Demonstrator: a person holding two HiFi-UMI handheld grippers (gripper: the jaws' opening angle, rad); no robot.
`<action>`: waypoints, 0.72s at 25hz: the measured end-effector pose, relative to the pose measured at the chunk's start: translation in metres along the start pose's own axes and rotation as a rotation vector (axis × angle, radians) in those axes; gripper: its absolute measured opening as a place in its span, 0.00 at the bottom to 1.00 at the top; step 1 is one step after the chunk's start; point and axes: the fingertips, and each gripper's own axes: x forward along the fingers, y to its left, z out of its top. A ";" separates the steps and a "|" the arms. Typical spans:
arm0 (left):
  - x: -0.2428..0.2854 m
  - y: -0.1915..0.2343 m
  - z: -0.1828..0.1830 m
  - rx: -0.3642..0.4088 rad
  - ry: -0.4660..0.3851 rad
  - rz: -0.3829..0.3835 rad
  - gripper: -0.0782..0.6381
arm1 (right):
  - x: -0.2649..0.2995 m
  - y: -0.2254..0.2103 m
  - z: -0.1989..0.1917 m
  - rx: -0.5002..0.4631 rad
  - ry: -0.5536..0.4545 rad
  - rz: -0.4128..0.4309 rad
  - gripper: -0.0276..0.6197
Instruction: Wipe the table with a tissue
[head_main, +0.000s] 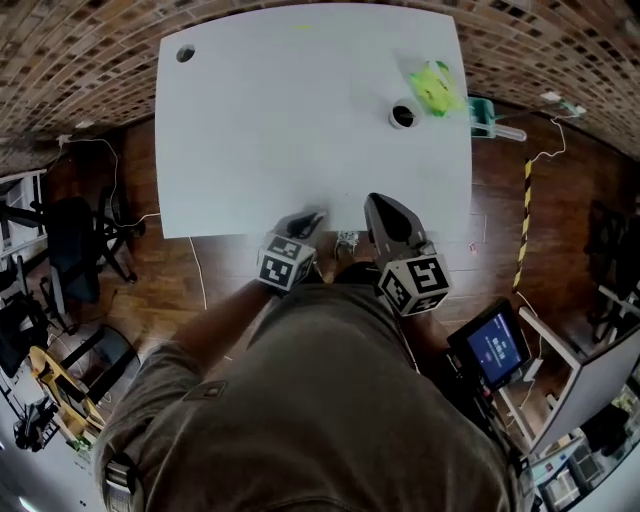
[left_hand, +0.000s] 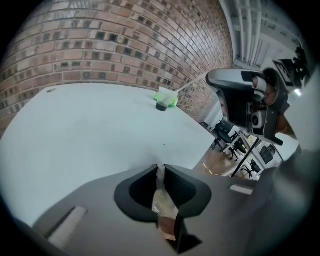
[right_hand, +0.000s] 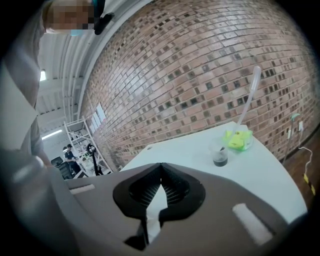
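Close in, at the near edge of the worktop (head_main: 300, 130), both grippers hang side by side in front of the person. The left gripper (head_main: 306, 222), at about 11 o'clock, has its jaws pressed together on nothing. The right gripper (head_main: 378, 203), at about 1 o'clock, is the same: jaws closed, empty. There's no tissue in hand, so I'd call this the very start, with the fetch not yet begun.

Further out at 1 o'clock, near the far right corner, sits the green pack (head_main: 433, 87), which I take for the tissues. Just beside it on the near-left is a cup (head_main: 403, 116) with something dark in the bottom; I can't tell whether they touch.

The right gripper looks the natural one for the reach. I'd spread its jaws before arriving, come at the pack from the 3 o'clock side and pinch one sheet only. The left could pin the pack down.

That cup is the hazard: it stands right on the straight line to the pack, and a knock could spill it.

Far off at 11 o'clock there's a hole (head_main: 185, 53) in the worktop corner. Off the worktop, a screen (head_main: 497, 347) sits at 4 o'clock and chairs (head_main: 70, 250) at 9 o'clock, none of them in the way.
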 end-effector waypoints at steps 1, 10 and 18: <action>-0.009 0.002 0.000 -0.003 -0.023 0.004 0.16 | -0.001 0.008 0.002 -0.008 -0.009 0.005 0.06; -0.099 0.024 0.021 -0.085 -0.314 0.041 0.16 | -0.008 0.084 -0.007 -0.056 -0.037 0.064 0.06; -0.191 0.033 0.045 -0.119 -0.582 0.067 0.16 | -0.024 0.137 -0.018 -0.092 -0.071 0.064 0.06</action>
